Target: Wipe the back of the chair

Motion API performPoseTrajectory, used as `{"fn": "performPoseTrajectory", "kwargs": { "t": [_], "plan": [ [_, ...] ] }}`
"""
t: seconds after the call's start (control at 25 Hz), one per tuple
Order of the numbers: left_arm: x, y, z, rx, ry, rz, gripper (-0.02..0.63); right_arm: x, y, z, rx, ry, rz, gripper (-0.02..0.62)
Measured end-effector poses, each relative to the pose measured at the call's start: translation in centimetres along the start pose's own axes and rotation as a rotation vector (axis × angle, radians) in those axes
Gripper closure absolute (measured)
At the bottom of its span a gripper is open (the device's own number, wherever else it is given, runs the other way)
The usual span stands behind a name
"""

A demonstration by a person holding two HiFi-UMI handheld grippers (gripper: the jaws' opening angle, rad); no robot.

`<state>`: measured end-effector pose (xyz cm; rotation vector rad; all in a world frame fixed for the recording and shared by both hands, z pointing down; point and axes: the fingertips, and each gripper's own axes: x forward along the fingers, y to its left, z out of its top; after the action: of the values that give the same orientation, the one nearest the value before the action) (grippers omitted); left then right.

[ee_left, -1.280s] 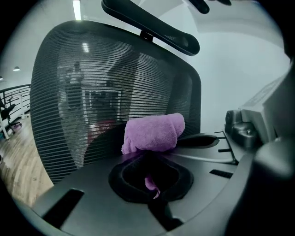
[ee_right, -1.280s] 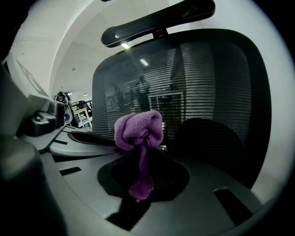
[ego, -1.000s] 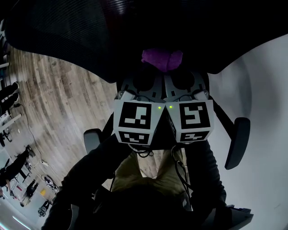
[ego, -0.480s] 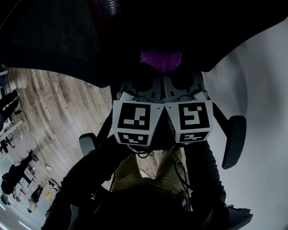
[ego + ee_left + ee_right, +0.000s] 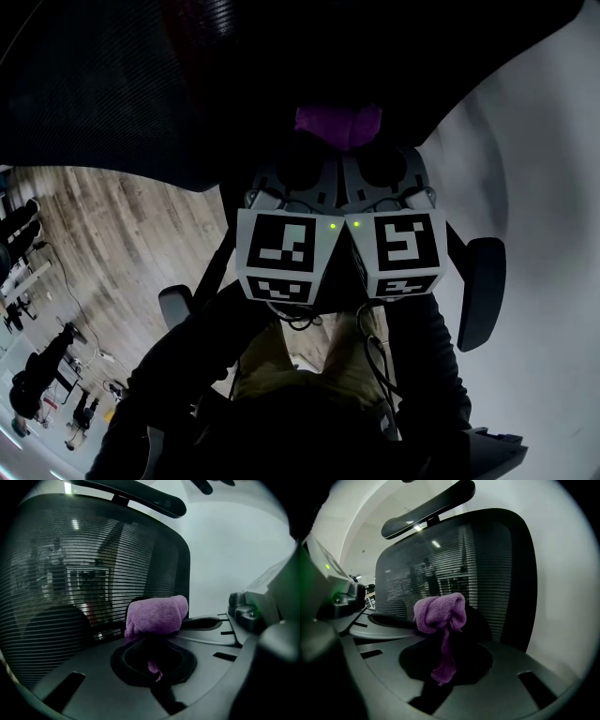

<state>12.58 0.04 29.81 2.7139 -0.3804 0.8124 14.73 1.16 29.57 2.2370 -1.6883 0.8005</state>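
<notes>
The black mesh chair back [image 5: 141,84] fills the top of the head view, with a purple cloth [image 5: 337,125] pressed against it. My left gripper [image 5: 317,142] and right gripper [image 5: 361,142] sit side by side, both shut on that cloth. In the left gripper view the cloth [image 5: 155,616] is bunched at the jaw tips [image 5: 154,632], right before the mesh [image 5: 70,573]. The right gripper view shows the cloth [image 5: 439,612] with a tail hanging between the jaws [image 5: 440,632], the chair back [image 5: 487,559] just behind.
The headrest [image 5: 140,496] juts above the mesh. Armrests stand at right [image 5: 478,291] and left [image 5: 176,305] of my arms. Wooden floor [image 5: 112,234] lies to the left with people far off [image 5: 37,375]. A white wall [image 5: 553,234] is on the right.
The chair back now covers more of the upper left of the head view and both armrests have drifted left. The grippers and cloth hold the same spot in view.
</notes>
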Motion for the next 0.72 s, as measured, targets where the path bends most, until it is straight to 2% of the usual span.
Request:
{"fn": "performPoseTrajectory", "kwargs": {
  "t": [0.72],
  "plan": [
    [3.5,-5.9,0.4,0.041,-0.002,-0.073,0.597,-2.8,-6.1,-1.4,0.027,-0.014,-0.078,0.538]
  ]
}}
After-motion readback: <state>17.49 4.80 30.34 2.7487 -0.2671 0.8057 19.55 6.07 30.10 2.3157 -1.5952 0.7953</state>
